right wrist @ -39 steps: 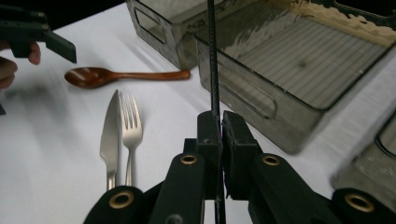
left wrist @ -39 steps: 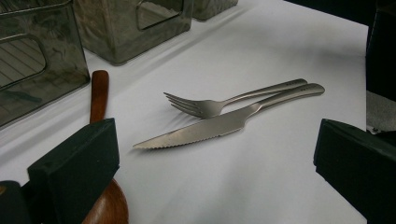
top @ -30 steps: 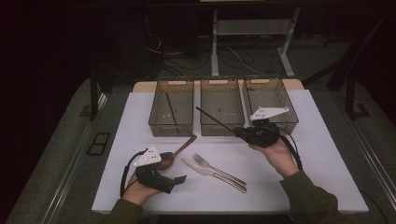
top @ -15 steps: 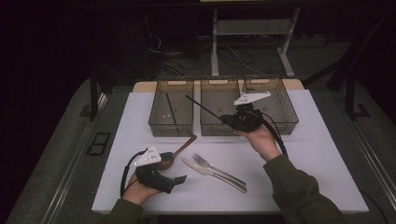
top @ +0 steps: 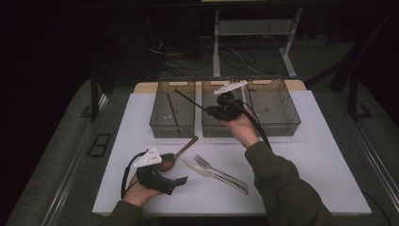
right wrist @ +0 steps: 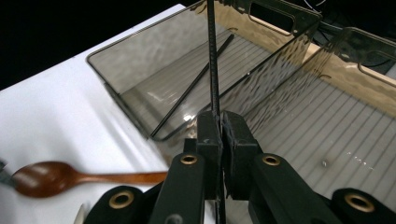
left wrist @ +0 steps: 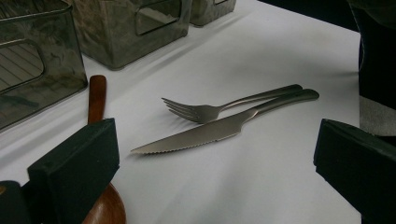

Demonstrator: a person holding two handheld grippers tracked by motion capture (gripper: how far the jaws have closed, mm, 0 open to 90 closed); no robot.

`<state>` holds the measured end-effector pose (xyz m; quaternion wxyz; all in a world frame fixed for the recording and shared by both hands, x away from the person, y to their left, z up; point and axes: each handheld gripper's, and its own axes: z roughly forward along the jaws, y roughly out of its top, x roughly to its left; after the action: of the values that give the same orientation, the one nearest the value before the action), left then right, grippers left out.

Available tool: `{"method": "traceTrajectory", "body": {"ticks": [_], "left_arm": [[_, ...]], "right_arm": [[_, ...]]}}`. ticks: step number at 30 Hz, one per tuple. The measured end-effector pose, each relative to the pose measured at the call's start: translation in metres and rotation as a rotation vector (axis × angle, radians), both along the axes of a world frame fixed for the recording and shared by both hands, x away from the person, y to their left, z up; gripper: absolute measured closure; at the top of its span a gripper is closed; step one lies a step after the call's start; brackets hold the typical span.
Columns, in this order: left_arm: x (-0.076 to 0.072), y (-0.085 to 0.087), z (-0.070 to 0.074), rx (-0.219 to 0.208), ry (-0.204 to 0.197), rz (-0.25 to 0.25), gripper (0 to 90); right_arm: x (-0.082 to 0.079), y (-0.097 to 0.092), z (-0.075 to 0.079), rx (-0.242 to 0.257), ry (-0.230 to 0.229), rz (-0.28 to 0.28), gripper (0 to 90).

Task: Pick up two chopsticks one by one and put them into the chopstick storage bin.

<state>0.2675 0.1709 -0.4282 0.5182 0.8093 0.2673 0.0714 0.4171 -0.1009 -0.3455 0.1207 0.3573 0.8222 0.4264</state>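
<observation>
My right gripper (top: 210, 111) hovers over the middle bin (top: 221, 129), shut on a black chopstick (top: 188, 99) whose far end reaches up and left over the left bin (top: 157, 123). In the right gripper view the jaws (right wrist: 221, 127) pinch that chopstick (right wrist: 212, 70) and a second chopstick (right wrist: 191, 91) lies on the left bin's floor. My left gripper (top: 175, 170) rests on the white mat at the near left, open and holding nothing. Ahead of its wide jaws (left wrist: 215, 186) lie a fork (left wrist: 205, 111) and a knife (left wrist: 210, 133), with a wooden spoon (left wrist: 97, 98) by the left jaw.
Three clear bins stand in a row at the back of the white mat (top: 320, 160); the right bin (top: 275, 123) looks empty. The wooden spoon (top: 183, 149), fork (top: 219, 168) and knife (top: 211, 175) lie mid-mat. Dark floor and table legs lie beyond.
My right hand has carried the chopstick left and toward the bins, from over the right bin to over the middle one. The left hand has stayed put.
</observation>
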Motion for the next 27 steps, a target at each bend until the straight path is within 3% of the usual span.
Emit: {"method": "traceTrajectory", "body": {"ticks": [10, 21, 27], "left_arm": [[0.001, 0.000, 0.000, -0.004, -0.001, -0.004, 0.0], [0.002, 0.001, 0.000, -0.017, 0.004, -0.005, 0.0], [0.002, 0.001, 0.000, -0.020, 0.002, -0.009, 0.0]], "right_arm": [[0.026, 0.031, 0.002, -0.048, 0.015, 0.000, 85.1], [0.052, 0.067, -0.012, -0.122, 0.052, -0.032, 85.0], [0.061, 0.082, -0.017, -0.135, 0.062, -0.038, 85.0]]}}
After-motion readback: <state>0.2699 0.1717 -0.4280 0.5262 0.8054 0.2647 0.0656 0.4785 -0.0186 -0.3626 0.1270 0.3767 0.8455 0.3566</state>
